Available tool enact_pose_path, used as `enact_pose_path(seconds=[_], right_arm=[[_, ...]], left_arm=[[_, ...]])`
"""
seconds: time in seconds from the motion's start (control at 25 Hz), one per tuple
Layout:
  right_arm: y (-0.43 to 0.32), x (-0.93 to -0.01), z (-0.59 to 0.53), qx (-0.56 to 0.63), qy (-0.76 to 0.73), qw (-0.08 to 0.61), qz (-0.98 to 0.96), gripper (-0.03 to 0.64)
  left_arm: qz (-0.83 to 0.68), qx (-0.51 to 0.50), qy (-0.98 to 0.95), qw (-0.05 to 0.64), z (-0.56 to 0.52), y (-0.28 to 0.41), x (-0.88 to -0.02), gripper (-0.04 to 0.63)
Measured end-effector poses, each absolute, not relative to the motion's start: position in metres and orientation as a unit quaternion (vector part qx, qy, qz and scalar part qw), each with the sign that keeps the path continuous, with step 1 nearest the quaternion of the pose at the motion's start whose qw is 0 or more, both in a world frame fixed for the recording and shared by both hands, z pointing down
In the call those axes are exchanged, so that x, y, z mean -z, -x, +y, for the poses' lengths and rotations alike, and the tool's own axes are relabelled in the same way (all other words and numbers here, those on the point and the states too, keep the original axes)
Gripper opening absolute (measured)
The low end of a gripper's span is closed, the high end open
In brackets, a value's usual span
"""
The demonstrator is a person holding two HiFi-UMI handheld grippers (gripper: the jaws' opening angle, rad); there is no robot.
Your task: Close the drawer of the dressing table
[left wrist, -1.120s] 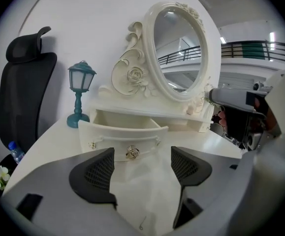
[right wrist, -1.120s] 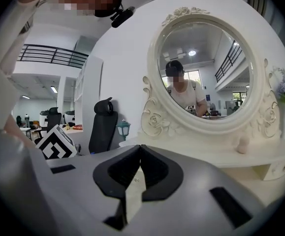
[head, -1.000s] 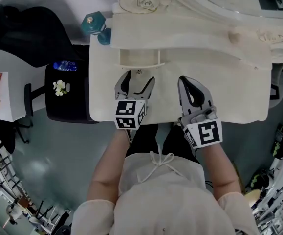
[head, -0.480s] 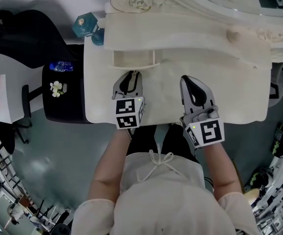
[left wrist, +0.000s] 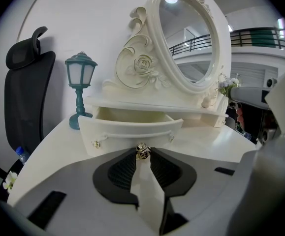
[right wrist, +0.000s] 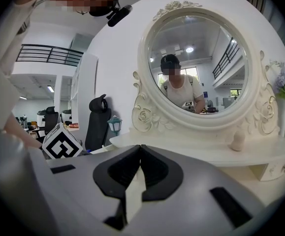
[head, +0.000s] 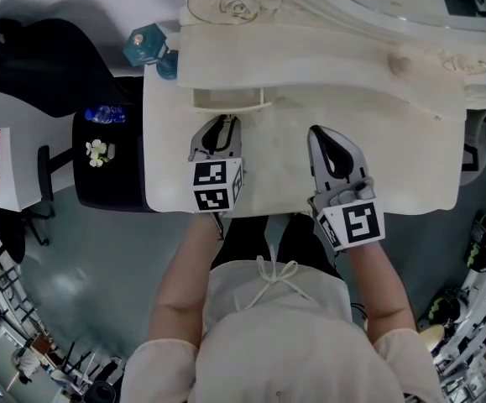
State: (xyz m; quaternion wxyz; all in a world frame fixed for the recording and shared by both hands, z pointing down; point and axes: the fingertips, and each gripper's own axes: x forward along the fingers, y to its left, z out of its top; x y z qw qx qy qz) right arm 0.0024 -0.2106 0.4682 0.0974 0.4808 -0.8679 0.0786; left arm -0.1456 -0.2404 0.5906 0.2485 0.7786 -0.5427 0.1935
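The cream dressing table [head: 394, 141] has its small left drawer [head: 228, 100] pulled out, and its curved front [left wrist: 132, 130] faces me in the left gripper view. A gold knob [left wrist: 142, 150] sticks out of the middle of that front. My left gripper [left wrist: 142, 154] is shut on this knob, its jaws pinching it at the tips; from above the left gripper [head: 223, 122] reaches up to the drawer front. My right gripper [head: 327, 138] lies on the tabletop to the right, apart from the drawer. The right gripper [right wrist: 140, 148] is shut with nothing in it.
A teal lantern lamp [left wrist: 80, 88] stands at the table's back left corner, beside the drawer. The oval mirror [left wrist: 191, 38] with its carved frame rises behind the shelf above the drawer. A black office chair [head: 49, 57] and a dark seat [head: 112, 154] with a bottle stand left of the table.
The left jaws, wide apart a second ago, have come together on the drawer's knob. The drawer shows a little less far out than before. The right gripper has stayed put.
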Motion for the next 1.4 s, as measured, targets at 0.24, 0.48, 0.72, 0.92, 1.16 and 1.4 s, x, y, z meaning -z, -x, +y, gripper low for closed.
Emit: enact_pose_path(seconds=[0.24,0.48,0.72,0.92,1.16,1.4], right_arm=[[0.002,-0.468,-0.22,-0.081,-0.482,0.089,-0.868,0.008],[0.009,-0.472,-0.231,-0.079,-0.485,0.089,-0.866,0.008],[0.014,-0.471,-0.239,-0.077,-0.487,0.085,-0.866,0.008],[0.017,-0.475,-0.242,-0.079,-0.484,0.093,-0.866,0.008],[0.019,-0.476,-0.246,-0.08,-0.485,0.097,-0.866,0.008],[0.018,-0.472,-0.246,-0.079,-0.488,0.096,-0.864,0.008]], left_arm=[[-0.539,-0.194,-0.784,0.24,-0.257,0.151,-0.591,0.103],[-0.536,-0.192,-0.788,0.235,-0.269,0.15,-0.592,0.103],[-0.527,-0.195,-0.795,0.229,-0.281,0.148,-0.591,0.104],[-0.527,-0.204,-0.792,0.23,-0.293,0.148,-0.591,0.104],[-0.528,-0.2,-0.792,0.232,-0.298,0.147,-0.591,0.106],[-0.531,-0.188,-0.792,0.235,-0.298,0.147,-0.59,0.107]])
